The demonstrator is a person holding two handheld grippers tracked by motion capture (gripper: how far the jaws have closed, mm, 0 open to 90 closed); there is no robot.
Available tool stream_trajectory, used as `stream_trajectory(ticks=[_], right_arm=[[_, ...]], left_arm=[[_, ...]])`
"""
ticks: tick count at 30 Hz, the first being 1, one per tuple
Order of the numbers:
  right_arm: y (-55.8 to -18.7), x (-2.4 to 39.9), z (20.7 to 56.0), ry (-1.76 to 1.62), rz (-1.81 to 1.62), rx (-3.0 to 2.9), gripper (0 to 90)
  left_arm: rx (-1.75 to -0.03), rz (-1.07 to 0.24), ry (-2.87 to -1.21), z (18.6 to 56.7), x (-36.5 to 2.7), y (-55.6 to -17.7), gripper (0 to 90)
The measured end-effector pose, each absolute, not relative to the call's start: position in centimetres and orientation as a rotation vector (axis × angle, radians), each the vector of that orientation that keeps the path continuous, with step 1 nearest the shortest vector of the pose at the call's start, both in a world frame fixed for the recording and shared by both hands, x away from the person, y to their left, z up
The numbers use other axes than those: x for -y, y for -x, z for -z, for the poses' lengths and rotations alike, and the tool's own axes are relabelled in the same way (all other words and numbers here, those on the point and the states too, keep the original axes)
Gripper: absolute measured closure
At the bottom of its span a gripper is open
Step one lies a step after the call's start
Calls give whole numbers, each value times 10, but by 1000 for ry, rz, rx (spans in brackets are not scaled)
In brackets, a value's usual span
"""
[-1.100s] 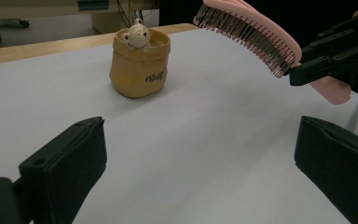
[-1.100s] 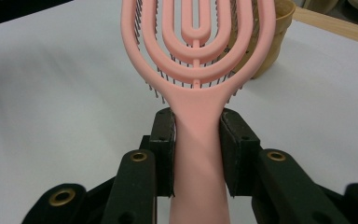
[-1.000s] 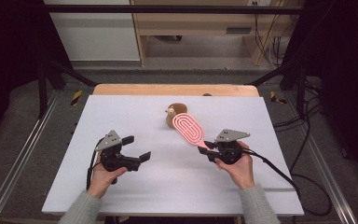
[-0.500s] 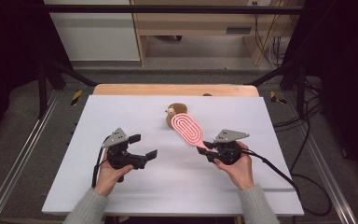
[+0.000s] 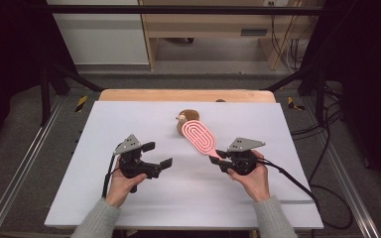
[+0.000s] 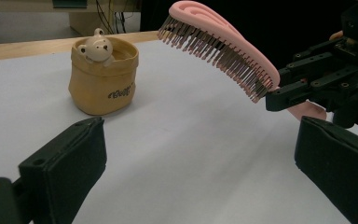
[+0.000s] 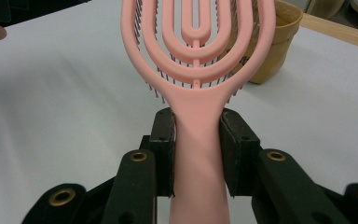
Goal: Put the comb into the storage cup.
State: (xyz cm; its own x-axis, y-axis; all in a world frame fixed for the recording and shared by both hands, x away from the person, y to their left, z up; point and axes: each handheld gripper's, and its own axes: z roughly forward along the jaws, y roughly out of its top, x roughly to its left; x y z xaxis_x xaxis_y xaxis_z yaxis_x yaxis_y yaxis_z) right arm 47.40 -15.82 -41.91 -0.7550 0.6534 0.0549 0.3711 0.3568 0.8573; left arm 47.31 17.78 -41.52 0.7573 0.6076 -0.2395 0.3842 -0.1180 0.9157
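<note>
While the right gripper [image 5: 218, 157] is clamping one pink hairbrush [image 5: 201, 136] by its handle above the table [image 5: 104, 124], the left gripper [image 5: 158, 154] is gaping empty; one bear pot [image 5: 183, 119] is sitting just beyond the brush head.

A lab or recording workspace: a white board tabletop [image 5: 129, 124] stands inside a frame of black metal struts [image 5: 54, 74] and aluminium rails [image 5: 20, 173] on a grey carpeted floor [image 5: 30, 114], with black cables [image 5: 322, 163] trailing beside plain light wooden furniture [image 5: 213, 25] behind.
</note>
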Motion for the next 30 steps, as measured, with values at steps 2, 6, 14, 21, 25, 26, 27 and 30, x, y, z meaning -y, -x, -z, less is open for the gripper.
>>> stream_trajectory(ticks=[2,6,14,21,25,26,27,30], right_arm=[[-474,158,419,-908,-1352,-2327,692],[-474,158,419,-906,-1355,-2327,692],[-473,158,419,-903,-1355,-2329,692],[-473,158,418,-902,-1358,-2327,692],[-473,158,418,-901,-1360,-2325,692],[-473,158,418,-902,-1361,-2325,692],[-473,158,418,-902,-1361,-2325,692],[-473,158,418,-901,-1360,-2325,692]], left_arm=[[-781,-225,-1736,415,-176,-473,20],[-775,-212,-1729,414,-171,-474,20],[-770,-195,-1721,412,-163,-475,19],[-772,-181,-1717,412,-157,-477,20],[-773,-171,-1708,411,-154,-478,20],[-775,-171,-1707,411,-153,-478,20],[-774,-171,-1707,411,-153,-478,20],[-781,-165,-1700,411,-151,-479,20]])
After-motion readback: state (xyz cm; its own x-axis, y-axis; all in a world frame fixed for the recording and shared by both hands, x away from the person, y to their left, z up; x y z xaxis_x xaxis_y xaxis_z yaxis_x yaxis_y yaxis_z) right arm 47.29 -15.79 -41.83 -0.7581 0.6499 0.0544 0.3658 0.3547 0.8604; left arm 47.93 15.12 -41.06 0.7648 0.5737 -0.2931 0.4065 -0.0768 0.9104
